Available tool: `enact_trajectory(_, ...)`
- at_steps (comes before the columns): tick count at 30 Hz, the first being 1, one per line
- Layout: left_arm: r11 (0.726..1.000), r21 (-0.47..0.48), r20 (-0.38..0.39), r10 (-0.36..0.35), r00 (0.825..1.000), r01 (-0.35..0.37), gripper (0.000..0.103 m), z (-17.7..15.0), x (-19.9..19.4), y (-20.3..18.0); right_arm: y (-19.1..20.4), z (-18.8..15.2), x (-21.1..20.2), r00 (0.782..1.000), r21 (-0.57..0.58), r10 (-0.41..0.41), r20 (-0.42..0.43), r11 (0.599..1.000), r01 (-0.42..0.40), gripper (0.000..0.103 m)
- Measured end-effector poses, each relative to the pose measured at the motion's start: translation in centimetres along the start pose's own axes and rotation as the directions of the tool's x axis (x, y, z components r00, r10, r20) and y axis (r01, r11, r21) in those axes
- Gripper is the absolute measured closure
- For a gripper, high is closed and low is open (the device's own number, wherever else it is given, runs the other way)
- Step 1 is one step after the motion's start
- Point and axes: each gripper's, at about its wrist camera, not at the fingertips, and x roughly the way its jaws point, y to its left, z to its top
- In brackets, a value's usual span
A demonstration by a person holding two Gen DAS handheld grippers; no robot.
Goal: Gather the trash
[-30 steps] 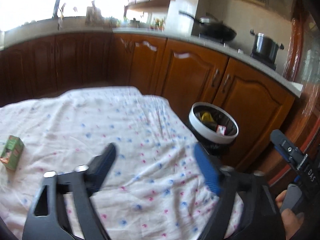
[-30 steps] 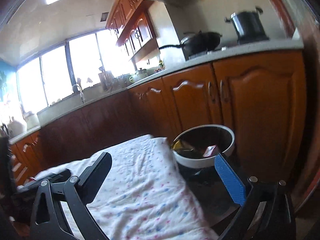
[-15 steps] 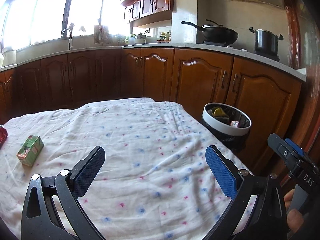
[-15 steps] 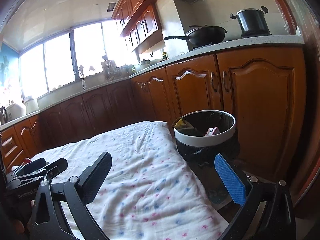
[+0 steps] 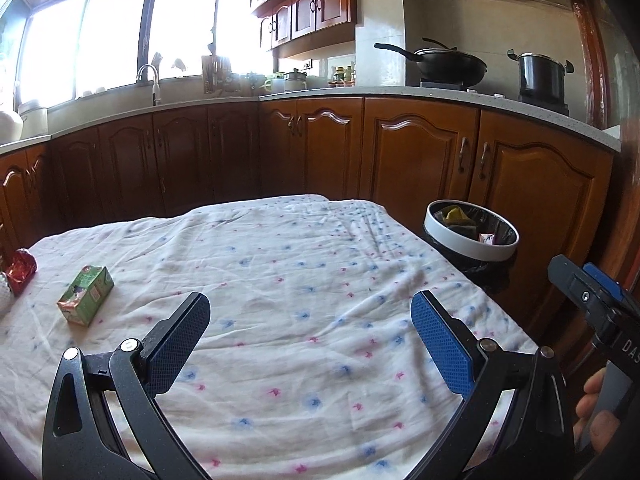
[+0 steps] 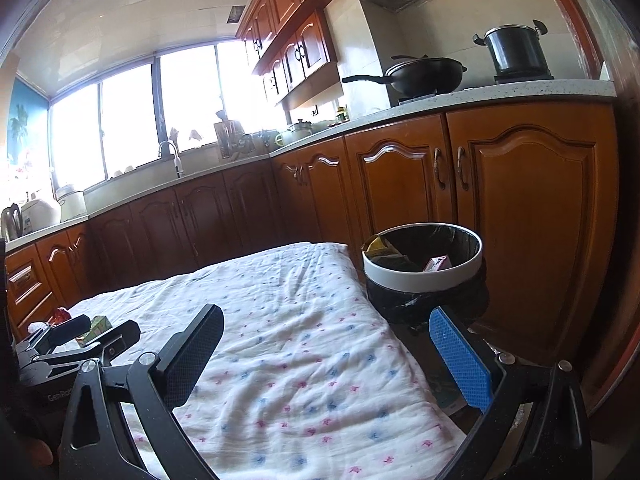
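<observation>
The trash is a small green cardboard drink carton [image 5: 85, 294] lying on its side at the left of the worktop [image 5: 320, 280], and a crumpled shiny red wrapper [image 5: 20, 271] at the far left edge, near a bit of white paper that is cut off by the picture's edge. The worktop has a white cloth with little pink and blue marks on it. The cloth is wrinkled.

The left tongs [image 5: 310, 328] hang over the near part of the cloth. Their jaws stand wide apart and have just been opening, and nothing is between them. The carton is well apart from them, off to the left.

The right tongs [image 6: 326, 354] are also spread wide and hold nothing. They hang over the right side of the cloth. In the right view the carton [image 6: 98, 326] peeks out behind the left tongs.

A round black bin with a white rim [image 5: 470, 236] stands just beside the right edge of the worktop. It has a black bag in it. Inside lie a yellow wrapper [image 5: 454, 213] and a small pink and white box [image 5: 486, 239].

Behind it all are brown wooden cupboards [image 5: 420, 160]. A black pan [image 5: 448, 65] and a dark pot [image 5: 540, 76] sit on the far counter at the right.
</observation>
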Motion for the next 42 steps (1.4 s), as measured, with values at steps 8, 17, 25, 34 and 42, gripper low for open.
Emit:
enact_trajectory(8, 1.0, 0.0, -0.009, 0.026, 1.0, -0.026, 0.0, 0.1, 0.1, 0.3, -0.2, 0.0, -0.2, 1.0, 0.011, 0.008, 0.009, 1.0, -0.008, 0.0)
enact_trajectory(17, 0.999, 0.002, 0.011, 0.038, 0.999, -0.038, 0.0, 0.0, -0.4, 0.3, 0.0, 0.0, -0.4, 1.0, 0.007, 0.015, 0.015, 1.0, -0.015, 0.0)
enact_trajectory(25, 0.999, 0.009, 0.042, 0.052, 0.998, -0.052, 0.0, 0.0, -1.2, 0.1, 0.0, 0.1, -0.5, 1.0, 0.007, 0.025, 0.019, 1.0, -0.025, 0.0)
enact_trajectory(34, 0.998, 0.015, 0.061, 0.06, 0.996, -0.061, 0.0, 0.1, -1.8, -0.1, 0.2, 0.1, -0.6, 0.999, 0.005, 0.035, 0.026, 0.999, -0.035, 0.0)
enact_trajectory(42, 0.997, 0.019, 0.074, 0.07, 0.995, -0.072, 0.0, 0.2, -2.3, -0.1, 0.3, 0.2, -0.8, 0.999, 0.005, 0.038, 0.03, 0.999, -0.039, 0.0)
